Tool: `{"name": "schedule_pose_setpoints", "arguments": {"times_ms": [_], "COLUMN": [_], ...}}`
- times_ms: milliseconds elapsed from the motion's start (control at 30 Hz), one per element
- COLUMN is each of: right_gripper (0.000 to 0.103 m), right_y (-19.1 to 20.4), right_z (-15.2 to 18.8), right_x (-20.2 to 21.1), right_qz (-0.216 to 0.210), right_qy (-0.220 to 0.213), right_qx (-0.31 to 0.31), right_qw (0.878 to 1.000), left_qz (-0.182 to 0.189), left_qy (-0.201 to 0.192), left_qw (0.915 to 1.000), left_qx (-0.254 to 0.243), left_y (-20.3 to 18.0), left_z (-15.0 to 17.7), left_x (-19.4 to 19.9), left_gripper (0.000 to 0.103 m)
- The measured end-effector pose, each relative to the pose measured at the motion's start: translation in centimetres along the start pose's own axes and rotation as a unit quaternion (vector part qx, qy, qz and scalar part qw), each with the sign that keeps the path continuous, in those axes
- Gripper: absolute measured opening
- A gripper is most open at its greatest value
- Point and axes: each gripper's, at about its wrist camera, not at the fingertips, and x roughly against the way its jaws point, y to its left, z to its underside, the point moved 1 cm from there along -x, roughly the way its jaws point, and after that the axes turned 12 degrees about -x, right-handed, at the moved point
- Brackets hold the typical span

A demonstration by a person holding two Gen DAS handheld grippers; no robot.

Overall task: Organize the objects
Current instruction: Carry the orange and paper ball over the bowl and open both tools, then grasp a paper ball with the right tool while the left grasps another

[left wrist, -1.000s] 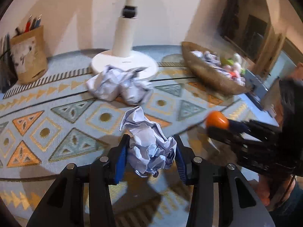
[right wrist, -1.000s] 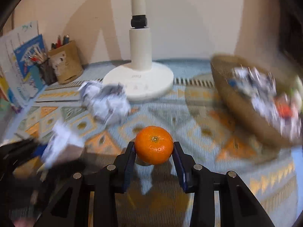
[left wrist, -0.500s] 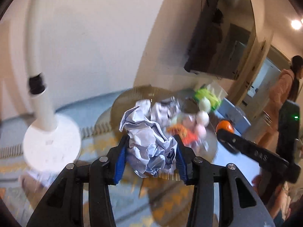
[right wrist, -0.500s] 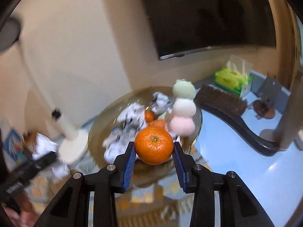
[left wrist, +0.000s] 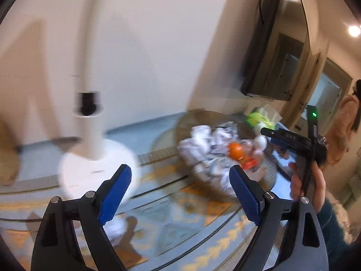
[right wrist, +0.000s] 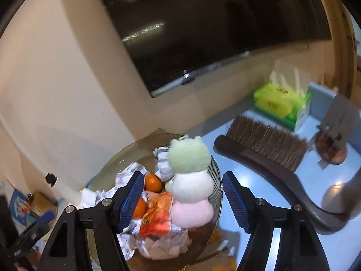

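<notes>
Wicker bowl (right wrist: 216,180) lies just ahead of and below both sets of fingers, holding crumpled paper (left wrist: 203,144) and mandarins (right wrist: 153,181). Left gripper (left wrist: 180,194) and right gripper (right wrist: 182,201) have just been opening and stand empty.

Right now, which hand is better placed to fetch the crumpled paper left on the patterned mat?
Left, probably. Both jaws have just been opening, holding nothing. The left gripper faces the patterned mat, blurred crumpled paper just beneath its finger; the right gripper hangs over the wire basket.
</notes>
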Motion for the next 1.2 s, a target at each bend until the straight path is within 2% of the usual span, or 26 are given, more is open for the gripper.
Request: {"name": "schedule_pose_setpoints", "arguments": {"times_ms": [100,167,200,267,367,500,567,633,733,833,933,1033,1067,1100,1200], "right_gripper": [0.071,0.072,0.072,0.072,0.072,0.072,0.072,0.072,0.072,0.071,0.071,0.071,0.071,0.071,0.071], "right_y": [0.5,1.8,3.1,5.7,6.4,5.4,6.2,8.7,13.6,17.6,20.2,21.1,21.4,21.8,22.9], "right_z": [-0.2,0.7,1.5,3.0,3.5,3.9,5.6,8.5,14.0,19.1,23.2,25.3,25.6,25.8,26.3], "right_x": [-2.5,-4.1,-3.9,-1.9,0.1,1.1,2.1,3.1,3.1,1.6,-1.9,-5.1,-5.9,-6.7,-8.6], "right_qz": [0.029,0.005,-0.021,-0.055,-0.056,-0.056,-0.077,-0.097,-0.113,-0.136,-0.117,-0.112,-0.113,-0.112,-0.112], "right_qy": [0.014,0.059,0.07,0.053,0.036,0.058,0.079,0.101,0.142,0.192,0.221,0.245,0.25,0.252,0.257], "right_qx": [0.009,0.02,0.044,0.103,0.1,0.067,0.074,0.105,0.171,0.203,0.217,0.206,0.199,0.196,0.198], "right_qw": [0.999,0.998,0.996,0.992,0.993,0.994,0.991,0.985,0.968,0.951,0.944,0.941,0.941,0.941,0.939], "left_qz": [-0.041,-0.059,-0.065,-0.072,-0.082,-0.089,-0.092,-0.088,-0.072,-0.087,-0.104,-0.056,-0.041,-0.039,-0.027], "left_qy": [-0.004,-0.005,-0.002,0.009,0.019,0.036,0.048,0.055,0.076,0.092,0.103,0.11,0.107,0.104,0.096], "left_qw": [0.9992,0.9982,0.9977,0.9968,0.9948,0.9936,0.9934,0.994,0.9945,0.9907,0.986,0.9907,0.9923,0.9929,0.9948], "left_qx": [0.001,0.01,0.016,0.034,0.057,0.061,0.049,0.033,-0.009,-0.049,-0.081,-0.057,-0.047,-0.042,-0.019], "left_y": [2.4,4.1,4.8,6.4,8.5,10.0,10.2,10.2,10.1,10.3,11.3,12.9,13.3,13.7,14.8], "left_z": [1.9,3.5,4.1,5.5,8.0,10.5,10.9,11.0,10.5,10.2,10.2,10.1,10.1,10.1,10.4], "left_x": [3.2,5.3,5.7,6.6,8.2,9.2,9.3,9.3,7.7,5.2,1.9,-0.2,-0.7,-1.0,-1.7], "left_gripper": [0.088,0.088,0.088,0.088,0.088,0.088,0.088,0.088,0.088,0.088,0.087,0.087,0.083,0.078,0.077]}}
